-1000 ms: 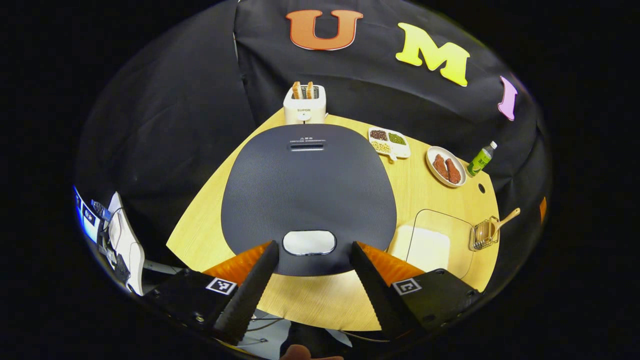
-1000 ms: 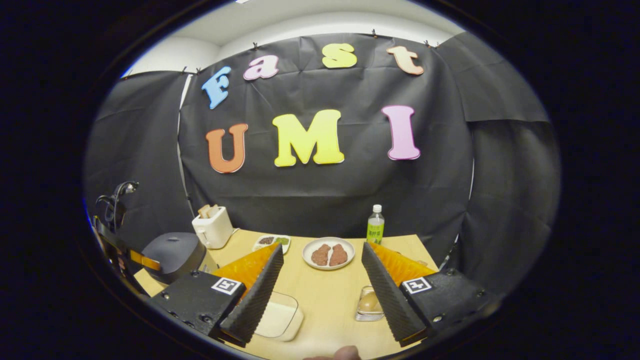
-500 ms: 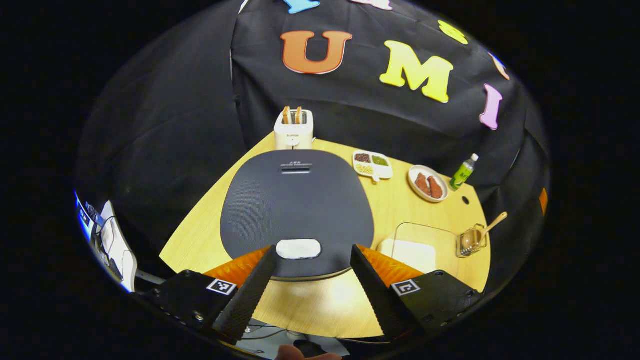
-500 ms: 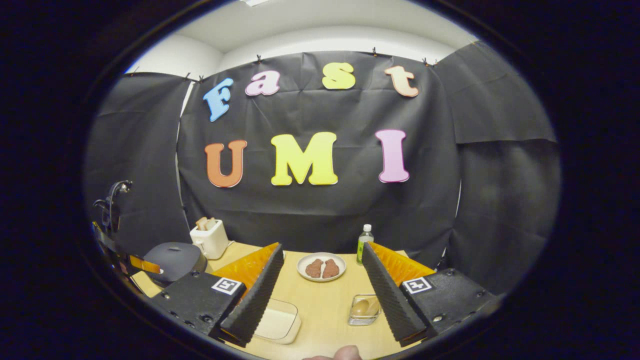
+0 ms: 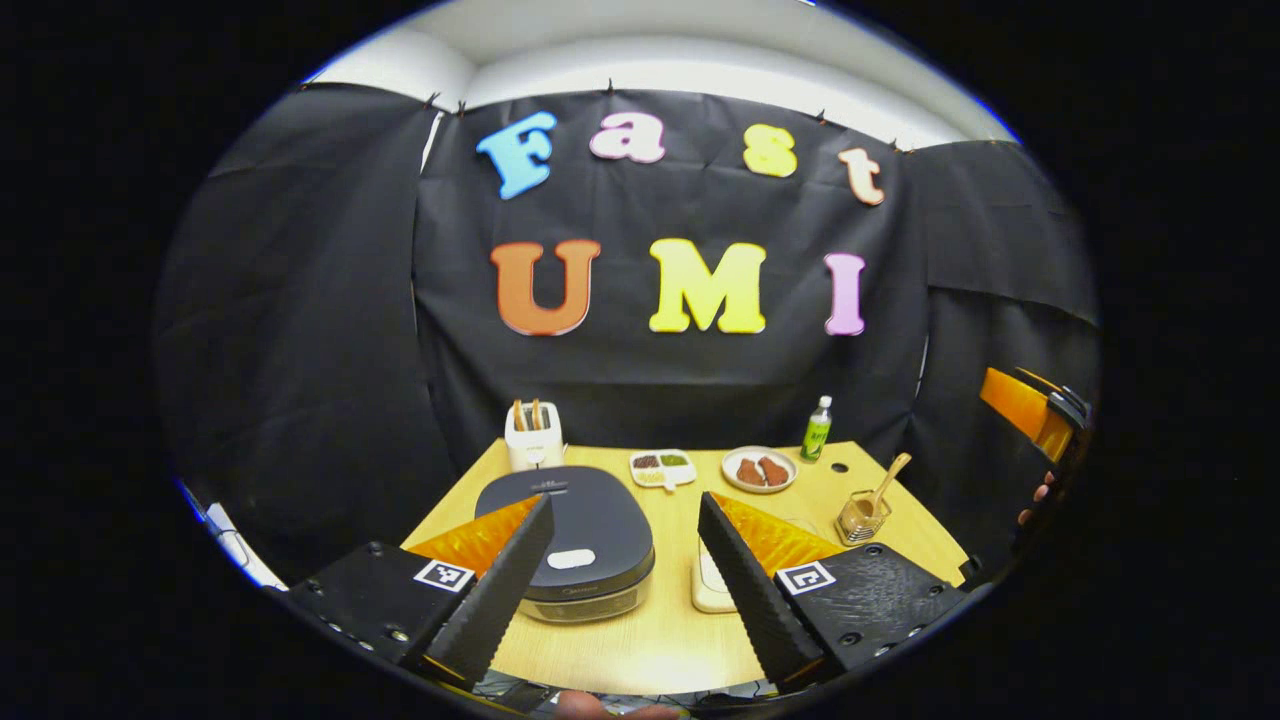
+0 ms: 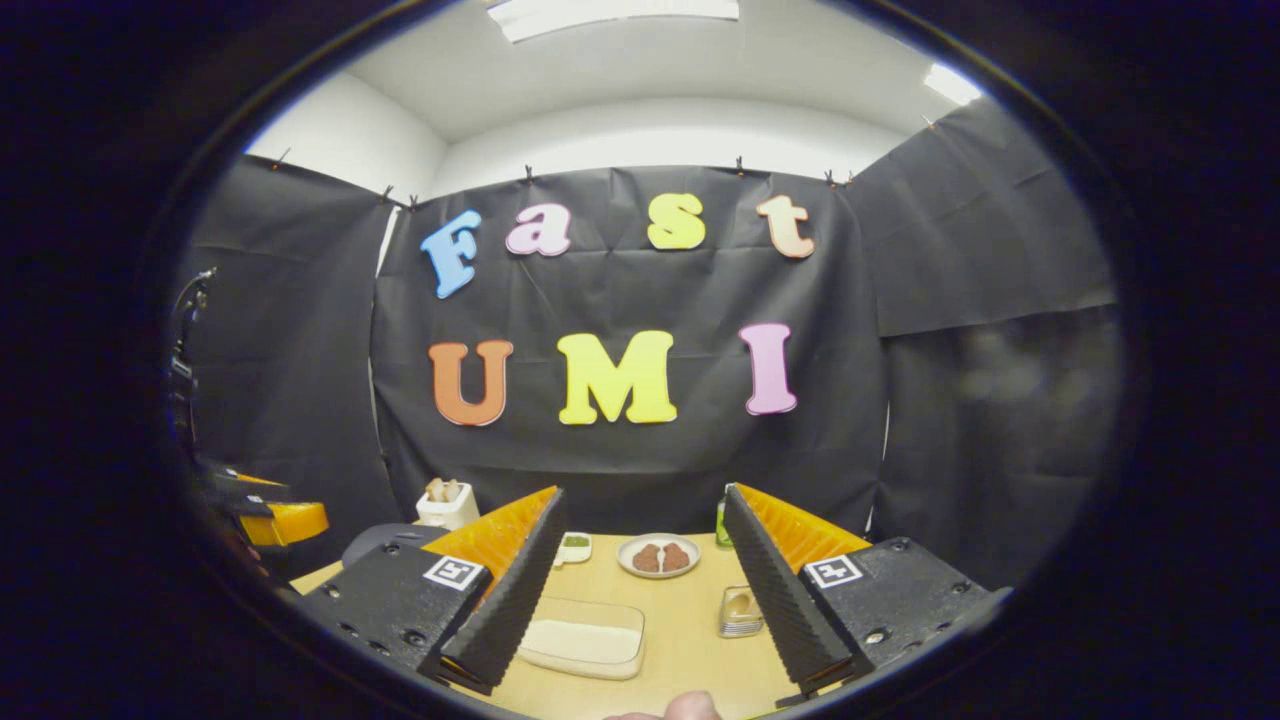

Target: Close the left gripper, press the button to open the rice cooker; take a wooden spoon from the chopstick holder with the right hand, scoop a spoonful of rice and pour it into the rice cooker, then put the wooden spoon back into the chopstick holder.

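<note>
So both my claws gape wide, lid down on the rice cooker (image 5: 580, 535) at lower centre; next, I'd pinch the left claw (image 5: 625, 580) and press its button (image 5: 571, 558).

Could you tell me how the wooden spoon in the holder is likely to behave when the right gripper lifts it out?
The wooden spoon looks rigid and probably light. It leans in the wire chopstick holder, so it may swing if gripped off-centre, and the small holder might tip.

Light wooden tabletop (image 5: 640, 640) carries closed rice cooker (image 5: 580, 540) near left edge, toaster (image 5: 533, 440) at back-left corner, compartment dish (image 5: 662, 466), plate (image 5: 759, 470), bottle (image 5: 817, 430) along back edge, rice container (image 6: 585, 638) centre, chopstick holder (image 5: 858, 515) with wooden spoon (image 5: 888, 478) near right edge.
</note>
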Demonstrator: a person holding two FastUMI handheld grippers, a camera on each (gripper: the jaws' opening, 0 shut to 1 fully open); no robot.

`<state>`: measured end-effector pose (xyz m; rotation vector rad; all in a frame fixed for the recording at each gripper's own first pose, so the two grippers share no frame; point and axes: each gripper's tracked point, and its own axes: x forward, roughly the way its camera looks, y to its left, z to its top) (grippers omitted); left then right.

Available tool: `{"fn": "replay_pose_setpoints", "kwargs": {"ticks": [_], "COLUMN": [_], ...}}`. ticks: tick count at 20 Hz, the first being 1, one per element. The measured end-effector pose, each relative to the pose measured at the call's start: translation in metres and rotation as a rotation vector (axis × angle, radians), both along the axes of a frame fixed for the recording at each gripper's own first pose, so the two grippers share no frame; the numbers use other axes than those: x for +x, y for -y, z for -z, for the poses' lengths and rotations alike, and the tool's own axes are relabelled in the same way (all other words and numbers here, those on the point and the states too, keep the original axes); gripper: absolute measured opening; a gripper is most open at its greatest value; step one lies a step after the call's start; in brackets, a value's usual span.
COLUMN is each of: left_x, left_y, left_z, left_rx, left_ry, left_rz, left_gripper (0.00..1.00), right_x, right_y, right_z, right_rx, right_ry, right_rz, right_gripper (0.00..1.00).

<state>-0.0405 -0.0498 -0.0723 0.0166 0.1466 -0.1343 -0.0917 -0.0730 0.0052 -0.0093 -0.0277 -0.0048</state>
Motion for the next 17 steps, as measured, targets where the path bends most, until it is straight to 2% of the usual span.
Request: {"fn": "replay_pose_setpoints", "kwargs": {"ticks": [6, 8, 13, 17], "left_x": [-0.075, -0.095, -0.111, -0.116], "left_y": [0.021, 0.027, 0.029, 0.023], "left_z": [-0.046, -0.054, -0.06, -0.059], "left_rx": [-0.038, -0.042, -0.085, -0.079], "left_ry": [0.182, 0.209, 0.226, 0.227], "left_rz": [0.051, 0.068, 0.083, 0.071], "left_gripper": [0.95, 0.94, 0.94, 0.94], "right_x": [-0.071, -0.086, -0.112, -0.12], "right_y": [-0.023, -0.026, -0.031, -0.036], "right_z": [-0.009, -0.008, -0.005, 0.003], "right_rx": [-0.015, -0.014, -0.001, 0.01], "right_ry": [0.034, 0.034, 0.042, 0.026], "right_rz": [0.0, 0.008, 0.026, 0.03], "right_gripper": [0.99, 0.99, 0.99, 1.0]}}
